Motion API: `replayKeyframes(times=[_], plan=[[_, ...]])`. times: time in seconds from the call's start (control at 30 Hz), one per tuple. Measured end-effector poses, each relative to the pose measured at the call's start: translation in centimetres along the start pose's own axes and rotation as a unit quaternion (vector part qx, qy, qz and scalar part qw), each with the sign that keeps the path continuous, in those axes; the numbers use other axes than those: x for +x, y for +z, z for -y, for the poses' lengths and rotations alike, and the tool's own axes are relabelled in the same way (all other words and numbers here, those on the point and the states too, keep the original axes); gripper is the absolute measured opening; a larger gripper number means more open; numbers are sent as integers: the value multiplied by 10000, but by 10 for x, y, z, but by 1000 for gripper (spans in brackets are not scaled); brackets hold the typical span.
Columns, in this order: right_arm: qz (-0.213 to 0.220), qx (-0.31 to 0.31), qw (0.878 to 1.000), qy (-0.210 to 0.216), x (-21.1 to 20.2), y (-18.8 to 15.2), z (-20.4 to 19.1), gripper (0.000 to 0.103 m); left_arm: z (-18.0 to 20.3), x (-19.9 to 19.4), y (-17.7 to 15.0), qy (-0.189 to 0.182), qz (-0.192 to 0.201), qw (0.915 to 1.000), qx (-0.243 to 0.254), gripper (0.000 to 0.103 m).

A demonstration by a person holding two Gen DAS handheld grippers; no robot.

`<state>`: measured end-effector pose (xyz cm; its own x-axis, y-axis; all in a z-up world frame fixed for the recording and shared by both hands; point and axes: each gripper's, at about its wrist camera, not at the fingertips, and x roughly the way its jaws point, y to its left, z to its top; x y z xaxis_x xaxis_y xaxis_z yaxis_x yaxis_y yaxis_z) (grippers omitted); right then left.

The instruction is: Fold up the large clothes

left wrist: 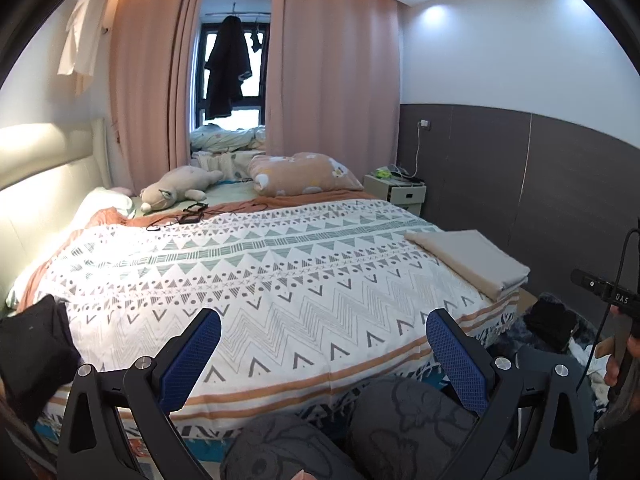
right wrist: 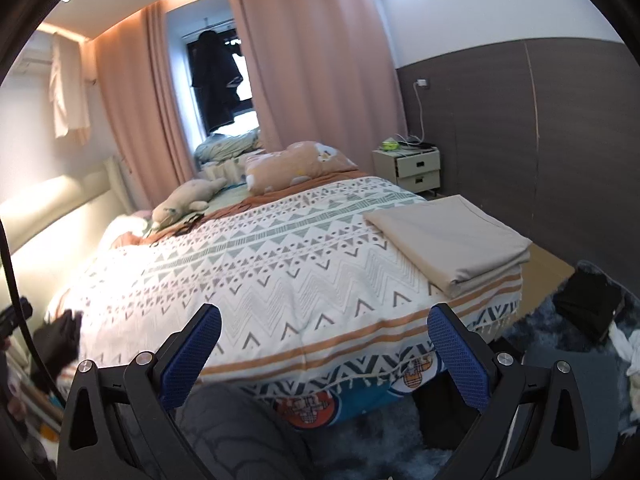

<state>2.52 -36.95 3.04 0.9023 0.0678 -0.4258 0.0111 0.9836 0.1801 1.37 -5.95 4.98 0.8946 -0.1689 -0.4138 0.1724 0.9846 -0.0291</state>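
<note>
Left wrist view showed the left gripper [left wrist: 323,350] with its blue pads spread wide and nothing between them, held low over the person's knees at the foot of the bed [left wrist: 280,272]. The patterned bedspread lay flat, probably as a folding surface. At about two o'clock on the bed's corner sat a folded beige cloth [left wrist: 470,262], stacked neatly, apparently already finished. A dark garment [left wrist: 32,344] was heaped at nine o'clock by the bed edge, seemingly the next piece to fold.

Right wrist view showed the right gripper [right wrist: 324,350] likewise spread and empty, hovering short of the bed's foot. The beige cloth [right wrist: 452,240] lay at one o'clock, square to the corner. The dark garment [right wrist: 56,340] was at nine o'clock, blurred. Another dark item [right wrist: 588,304] lay on the floor rug at three o'clock.
</note>
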Motion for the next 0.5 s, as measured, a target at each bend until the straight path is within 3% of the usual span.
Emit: replayKeyframes(times=[0.1,0.33,0.5], plan=[[6,-60,9999,118,4,-14,-10,103,4,-5,-7,113,61,9999,-42,103],[-208,-186,9994,209,26,-36,-23,103,4,-18,-13,-218,-87,9989,-397,103],[-258,-143,9993,225,27,-41,-18,103,3,-23,-13,-135,-82,9989,-447,102]])
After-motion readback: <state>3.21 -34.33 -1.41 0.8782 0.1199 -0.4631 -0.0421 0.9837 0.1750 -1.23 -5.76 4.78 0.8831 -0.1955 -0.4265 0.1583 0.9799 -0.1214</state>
